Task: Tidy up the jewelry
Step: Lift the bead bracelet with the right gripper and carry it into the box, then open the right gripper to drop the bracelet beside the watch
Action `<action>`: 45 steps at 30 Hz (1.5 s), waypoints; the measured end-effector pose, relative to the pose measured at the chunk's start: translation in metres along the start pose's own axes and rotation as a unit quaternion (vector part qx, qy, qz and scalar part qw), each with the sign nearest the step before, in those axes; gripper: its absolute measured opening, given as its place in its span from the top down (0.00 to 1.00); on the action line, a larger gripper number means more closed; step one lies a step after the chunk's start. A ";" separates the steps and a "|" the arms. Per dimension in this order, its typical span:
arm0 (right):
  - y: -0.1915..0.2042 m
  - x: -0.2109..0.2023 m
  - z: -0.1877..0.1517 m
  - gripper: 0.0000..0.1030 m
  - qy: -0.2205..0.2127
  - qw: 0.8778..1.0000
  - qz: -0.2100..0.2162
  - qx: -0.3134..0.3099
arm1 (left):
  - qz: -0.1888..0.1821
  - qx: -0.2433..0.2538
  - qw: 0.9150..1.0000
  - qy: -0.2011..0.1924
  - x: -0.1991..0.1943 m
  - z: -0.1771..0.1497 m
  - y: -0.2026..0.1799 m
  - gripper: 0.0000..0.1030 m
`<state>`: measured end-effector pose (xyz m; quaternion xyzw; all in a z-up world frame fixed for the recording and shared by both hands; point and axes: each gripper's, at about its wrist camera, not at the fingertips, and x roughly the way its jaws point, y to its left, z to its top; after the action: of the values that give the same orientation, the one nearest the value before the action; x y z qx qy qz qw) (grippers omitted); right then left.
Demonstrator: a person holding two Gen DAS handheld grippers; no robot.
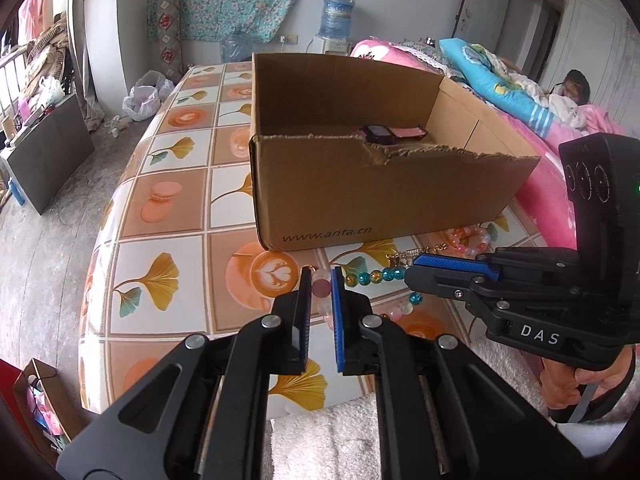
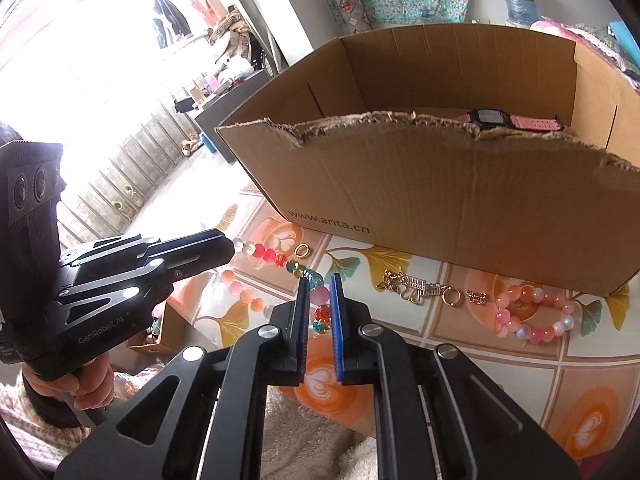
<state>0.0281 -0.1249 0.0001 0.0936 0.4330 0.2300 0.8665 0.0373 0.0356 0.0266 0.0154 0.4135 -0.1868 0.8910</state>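
A string of coloured beads (image 1: 376, 276) is stretched between my two grippers, just above the table in front of the cardboard box (image 1: 360, 184). My left gripper (image 1: 321, 271) is shut on its pale pink end; it appears in the right wrist view (image 2: 230, 246) at the left. My right gripper (image 2: 319, 278) is shut on the beads' other end (image 2: 322, 312); it shows in the left wrist view (image 1: 410, 270). A pink-strapped watch (image 2: 508, 119) lies inside the box (image 2: 440, 184).
On the patterned tablecloth (image 2: 500, 356) lie a pink bead bracelet (image 2: 532, 316), a gold chain with butterfly (image 2: 412, 284), gold rings (image 2: 450, 298) and a small ring (image 2: 302, 251). A white towel (image 1: 328, 440) lies at the near edge. A bed (image 1: 540, 112) stands to the right.
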 end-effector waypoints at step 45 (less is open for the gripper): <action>-0.091 0.122 0.184 0.84 0.237 0.968 -0.011 0.085 | -0.014 0.057 0.997 -0.044 0.028 0.139 0.022 0.82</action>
<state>0.2659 -0.1392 -0.0074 0.1046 0.6450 0.1985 0.7305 0.1630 0.0215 0.0948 0.0521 0.3628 -0.2233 0.9032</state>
